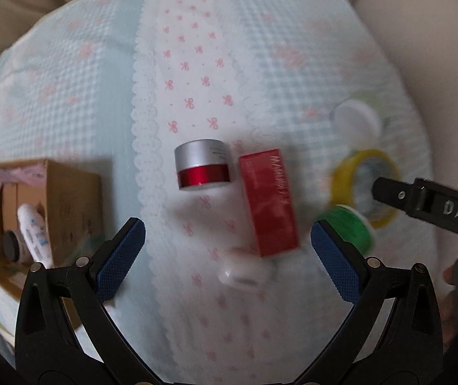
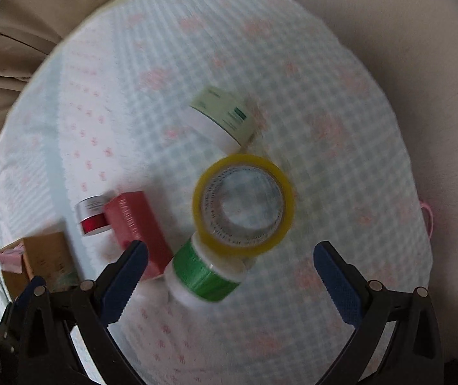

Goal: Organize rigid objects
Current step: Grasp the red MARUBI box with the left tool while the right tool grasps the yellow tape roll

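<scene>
My left gripper [image 1: 227,227] is open and empty above the patterned cover, with a red box [image 1: 269,202] and a small white object [image 1: 245,269] lying between its fingers. A silver and red jar [image 1: 202,164] sits just beyond them. My right gripper [image 2: 230,247] is also open and hovers over a yellow tape roll [image 2: 248,160] and a green-labelled white container [image 2: 206,276]. A white jar with a pale green label [image 2: 222,118] lies past the tape. One finger of the right gripper [image 1: 389,192] reaches over the tape roll [image 1: 341,179] in the left wrist view.
An open cardboard box [image 1: 68,199] stands at the left, holding a white bottle [image 1: 33,234] and a dark round item [image 1: 11,245]. Everything rests on a light blue checked cover [image 1: 100,80] with pink bows. Beige upholstery [image 2: 389,32] surrounds it.
</scene>
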